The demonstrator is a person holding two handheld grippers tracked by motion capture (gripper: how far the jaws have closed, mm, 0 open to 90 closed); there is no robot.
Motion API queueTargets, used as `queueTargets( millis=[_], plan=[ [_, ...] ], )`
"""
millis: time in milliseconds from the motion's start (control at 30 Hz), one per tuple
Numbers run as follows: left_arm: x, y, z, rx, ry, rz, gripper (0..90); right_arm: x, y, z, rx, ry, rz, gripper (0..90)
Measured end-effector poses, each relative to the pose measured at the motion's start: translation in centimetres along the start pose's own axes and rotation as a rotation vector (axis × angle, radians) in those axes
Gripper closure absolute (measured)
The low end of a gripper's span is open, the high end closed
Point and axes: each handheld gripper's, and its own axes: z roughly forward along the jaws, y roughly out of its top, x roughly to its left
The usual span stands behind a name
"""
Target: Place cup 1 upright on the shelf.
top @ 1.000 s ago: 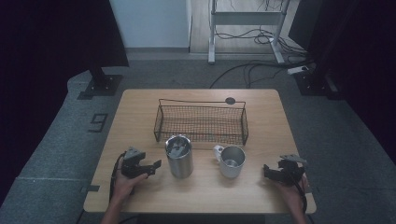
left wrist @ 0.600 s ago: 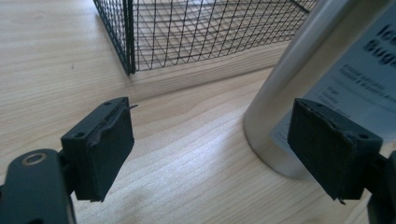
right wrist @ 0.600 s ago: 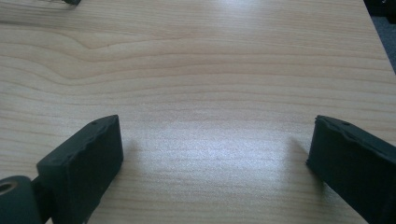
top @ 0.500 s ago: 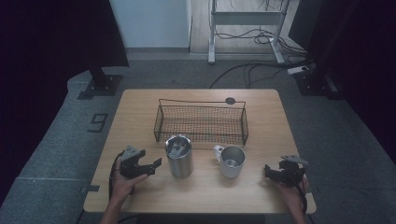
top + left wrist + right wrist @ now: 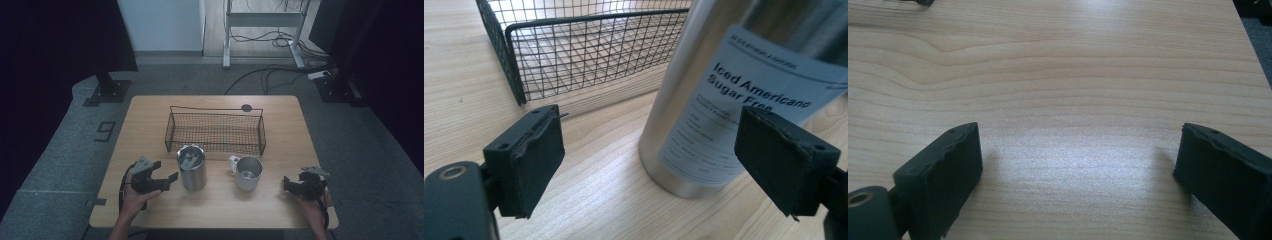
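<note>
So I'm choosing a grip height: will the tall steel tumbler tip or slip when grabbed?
The tall steel tumbler is narrow for its height, so a high push could probably tip it. Its smooth metal wall looks slippery; the paper label may give the open left gripper better hold.

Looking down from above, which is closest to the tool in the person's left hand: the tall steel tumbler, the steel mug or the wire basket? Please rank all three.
From the left tool:
1. Tall steel tumbler, right beside it, toward the table's middle.
2. Wire basket, behind the tumbler, toward the table's far side.
3. Steel mug, beyond the tumbler, toward the right hand.
</note>
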Motion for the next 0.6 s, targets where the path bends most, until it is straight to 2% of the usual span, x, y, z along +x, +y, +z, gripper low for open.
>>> queueTargets(
  millis=[300,600],
  plan=[
    [-0.7,0.3,-0.2,-0.011,-0.024,0.014,12.0,0.0,0.0,0.0,-0.002,-0.001,0.000,5.0],
    [-1.9,0.6,-0.2,-0.012,-0.053,0.045,11.8,0.0,0.0,0.0,-0.002,-0.002,0.001,5.3]
  ],
)
